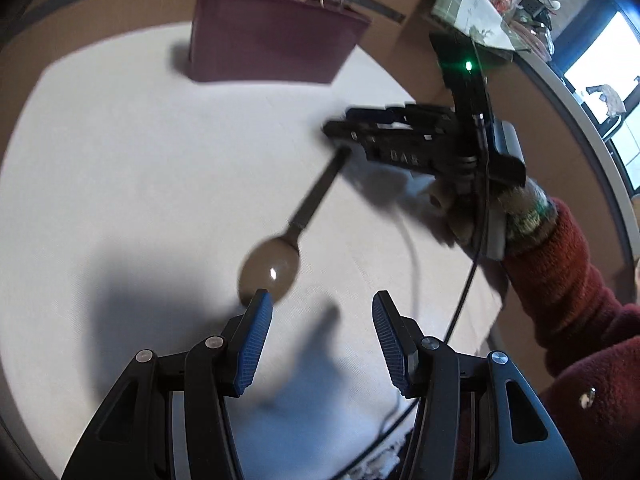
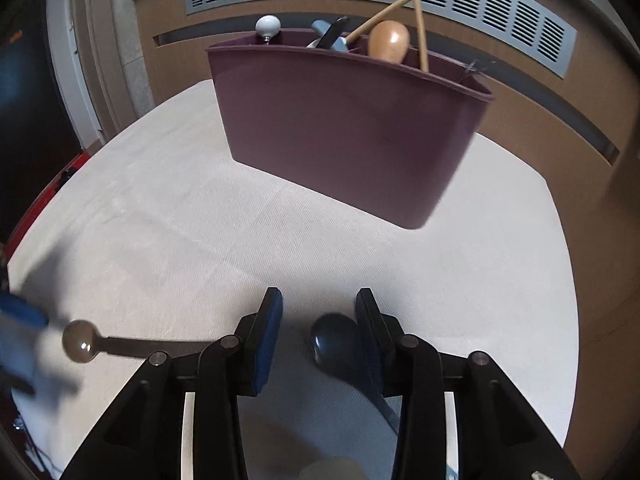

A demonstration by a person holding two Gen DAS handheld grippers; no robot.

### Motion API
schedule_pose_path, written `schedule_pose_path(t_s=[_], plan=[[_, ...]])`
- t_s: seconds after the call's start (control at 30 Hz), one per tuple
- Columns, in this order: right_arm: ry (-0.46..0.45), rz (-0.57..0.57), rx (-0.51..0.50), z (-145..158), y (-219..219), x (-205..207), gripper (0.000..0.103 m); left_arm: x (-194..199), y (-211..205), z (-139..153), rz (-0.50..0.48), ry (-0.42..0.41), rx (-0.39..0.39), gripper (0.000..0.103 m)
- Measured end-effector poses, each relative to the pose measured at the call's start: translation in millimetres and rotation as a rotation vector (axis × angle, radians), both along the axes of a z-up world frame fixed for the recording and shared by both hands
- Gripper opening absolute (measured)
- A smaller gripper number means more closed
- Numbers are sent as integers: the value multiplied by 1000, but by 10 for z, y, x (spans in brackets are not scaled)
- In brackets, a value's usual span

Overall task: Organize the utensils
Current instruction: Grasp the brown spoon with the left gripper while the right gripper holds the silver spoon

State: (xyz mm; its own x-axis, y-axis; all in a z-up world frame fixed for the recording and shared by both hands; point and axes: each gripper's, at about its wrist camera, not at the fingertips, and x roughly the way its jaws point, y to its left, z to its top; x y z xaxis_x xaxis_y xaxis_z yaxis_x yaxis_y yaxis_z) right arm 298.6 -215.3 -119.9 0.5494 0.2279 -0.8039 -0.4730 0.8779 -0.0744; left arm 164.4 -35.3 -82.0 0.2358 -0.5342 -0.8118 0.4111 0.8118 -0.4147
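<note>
One maroon bin (image 2: 352, 132), two loose spoons (image 1: 276, 264) (image 2: 336, 344), two claws (image 1: 320, 344) (image 2: 318, 340).

Both wrist views low, sharing maroon caddy (image 1: 272, 32)

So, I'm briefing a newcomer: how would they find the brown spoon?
On the white table, in front of the plum caddy, two spoons lie loose. The brown spoon has a glossy round bowl and dark handle; the other spoon is dark blue.

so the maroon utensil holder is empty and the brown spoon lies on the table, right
Not quite: the maroon utensil holder isn't empty. The right wrist view shows a wooden spoon and other utensils standing in it. The brown spoon does lie on the table.
</note>
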Motion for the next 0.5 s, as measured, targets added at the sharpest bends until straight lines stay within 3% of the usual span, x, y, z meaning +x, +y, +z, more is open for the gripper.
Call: schedule_pose_path(t_s=[0.1,0.5], plan=[[3,9,16,-21,-26,-9,36,13,-12,-80,12,35,14,53],[37,43,77,-27,-284,-781,39,556,-2,-81,162,-10,43,53]])
